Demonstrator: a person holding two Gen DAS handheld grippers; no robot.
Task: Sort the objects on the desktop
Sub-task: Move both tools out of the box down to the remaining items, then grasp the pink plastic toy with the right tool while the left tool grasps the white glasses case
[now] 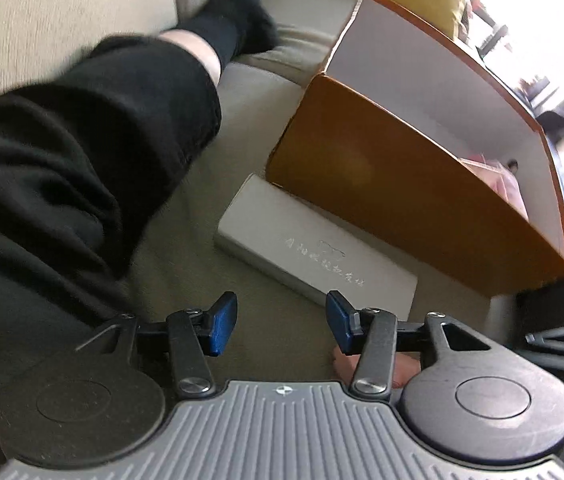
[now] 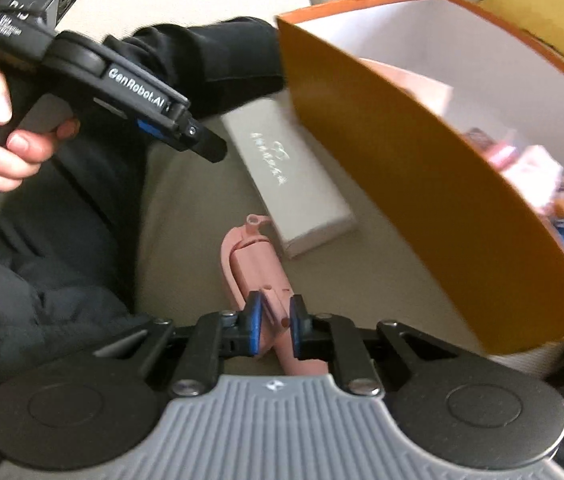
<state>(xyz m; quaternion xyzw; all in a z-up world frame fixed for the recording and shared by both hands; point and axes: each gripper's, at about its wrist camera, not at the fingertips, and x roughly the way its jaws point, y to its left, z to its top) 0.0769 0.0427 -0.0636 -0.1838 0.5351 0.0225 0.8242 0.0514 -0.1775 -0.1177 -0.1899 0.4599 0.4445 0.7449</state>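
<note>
Pink tool: near end hidden behind right gripper body; type unclear. In left view only a sliver shows beneath the left gripper.
Orange box: right side cut off by frame edge; contents blurred, unidentifiable.
Gray case: printed lettering too faint to read; far edge hidden by the box.
Window area: overexposed, smeared.

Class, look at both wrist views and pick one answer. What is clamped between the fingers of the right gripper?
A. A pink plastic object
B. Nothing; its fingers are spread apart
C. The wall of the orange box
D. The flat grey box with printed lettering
A: in the right wrist view the right gripper has its blue pads pressed against a pink plastic object, while the flat grey box lies untouched on the cushion beside the orange box.
</note>
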